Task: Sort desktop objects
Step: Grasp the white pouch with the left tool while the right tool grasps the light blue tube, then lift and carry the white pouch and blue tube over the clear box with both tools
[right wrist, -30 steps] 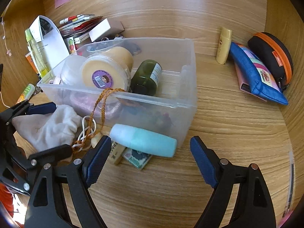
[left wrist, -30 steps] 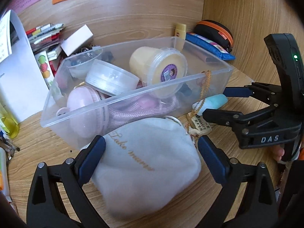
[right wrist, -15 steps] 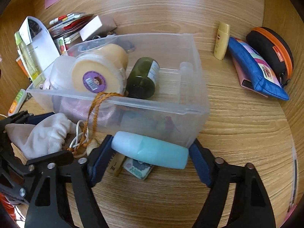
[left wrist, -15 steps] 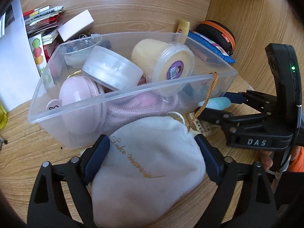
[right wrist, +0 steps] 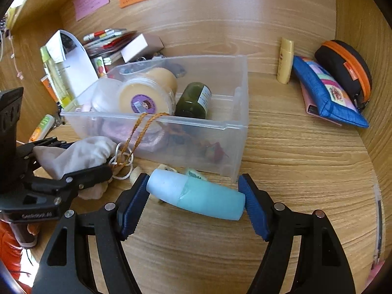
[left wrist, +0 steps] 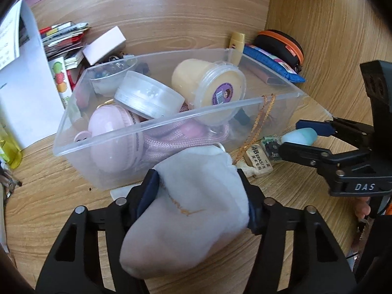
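Note:
A white drawstring pouch (left wrist: 191,210) with gold lettering is bunched between the pads of my left gripper (left wrist: 198,183), whose jaws are closing and press on it, just in front of the clear plastic bin (left wrist: 171,120). My right gripper (right wrist: 193,183) is shut endwise on a teal bottle (right wrist: 196,197), a pad on each end, near the bin's front right corner. The left wrist view shows that bottle (left wrist: 300,136) at the right. Inside the bin lie a yellow tub (left wrist: 213,88), a pink round case (left wrist: 107,132), a clear round container (left wrist: 147,98) and a green jar (right wrist: 194,100).
An eraser (left wrist: 259,161) and a braided cord (left wrist: 259,122) lie between the two grippers. A yellow tube (right wrist: 285,61), blue pouch (right wrist: 325,93) and black-and-orange case (right wrist: 348,68) sit at the back right by the wooden side wall. Books and a white box (left wrist: 104,45) stand behind the bin.
The left jaws have closed in on the pouch, which now bulges up between the pads. The right jaws closed onto the ends of the teal bottle.

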`<state>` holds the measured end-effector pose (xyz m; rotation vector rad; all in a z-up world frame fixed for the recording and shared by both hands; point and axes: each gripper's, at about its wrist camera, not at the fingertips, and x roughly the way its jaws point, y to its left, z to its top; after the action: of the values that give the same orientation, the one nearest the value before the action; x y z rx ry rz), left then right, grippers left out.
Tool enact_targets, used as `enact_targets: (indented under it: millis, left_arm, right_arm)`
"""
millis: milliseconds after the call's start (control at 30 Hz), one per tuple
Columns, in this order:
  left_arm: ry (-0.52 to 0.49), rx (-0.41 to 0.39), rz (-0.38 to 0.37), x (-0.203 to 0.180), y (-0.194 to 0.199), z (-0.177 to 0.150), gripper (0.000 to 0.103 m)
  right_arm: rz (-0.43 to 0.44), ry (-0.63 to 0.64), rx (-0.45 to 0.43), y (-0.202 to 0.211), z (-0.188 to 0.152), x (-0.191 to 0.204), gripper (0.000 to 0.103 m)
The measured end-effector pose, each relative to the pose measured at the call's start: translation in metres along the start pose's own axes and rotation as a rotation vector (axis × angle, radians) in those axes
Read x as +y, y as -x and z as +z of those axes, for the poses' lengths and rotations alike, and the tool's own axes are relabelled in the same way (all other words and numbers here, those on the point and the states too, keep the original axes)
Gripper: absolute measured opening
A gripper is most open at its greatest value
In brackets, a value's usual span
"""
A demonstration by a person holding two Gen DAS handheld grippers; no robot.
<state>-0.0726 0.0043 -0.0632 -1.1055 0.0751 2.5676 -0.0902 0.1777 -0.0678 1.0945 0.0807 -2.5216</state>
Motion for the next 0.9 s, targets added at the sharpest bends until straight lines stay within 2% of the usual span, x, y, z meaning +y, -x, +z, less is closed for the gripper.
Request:
enact_targets:
  millis: [433, 533, 633, 733, 767, 900]
  left_arm:
    - [0.103, -0.068, 0.03, 0.013, 0.03, -0.005, 0.045]
    - [0.1, -0.097, 0.018, 0.009, 0.04, -0.001, 0.036]
    - [0.082, -0.129, 0.008, 0.005, 0.049, 0.005, 0.035]
    - [0.071, -0.097, 0.018, 0.005, 0.045, 0.003, 0.035]
    - [0.074, -0.083, 0.014, 0.005, 0.043, 0.002, 0.036]
    - [0.063, -0.022, 0.018, 0.004, 0.027, -0.007, 0.067]
  right_arm:
    - [0.04, -0.027, -0.076, 0.025, 0.001, -0.009, 0.07]
    - [0.045, -0.03, -0.092, 0.03, 0.004, -0.01, 0.07]
    - [0.052, -0.03, -0.108, 0.034, 0.007, -0.011, 0.07]
    - [0.055, -0.024, -0.119, 0.039, 0.009, -0.01, 0.07]
    - [0.055, -0.022, -0.121, 0.039, 0.009, -0.01, 0.07]
    - [0.063, -0.016, -0.125, 0.041, 0.008, -0.01, 0.07]
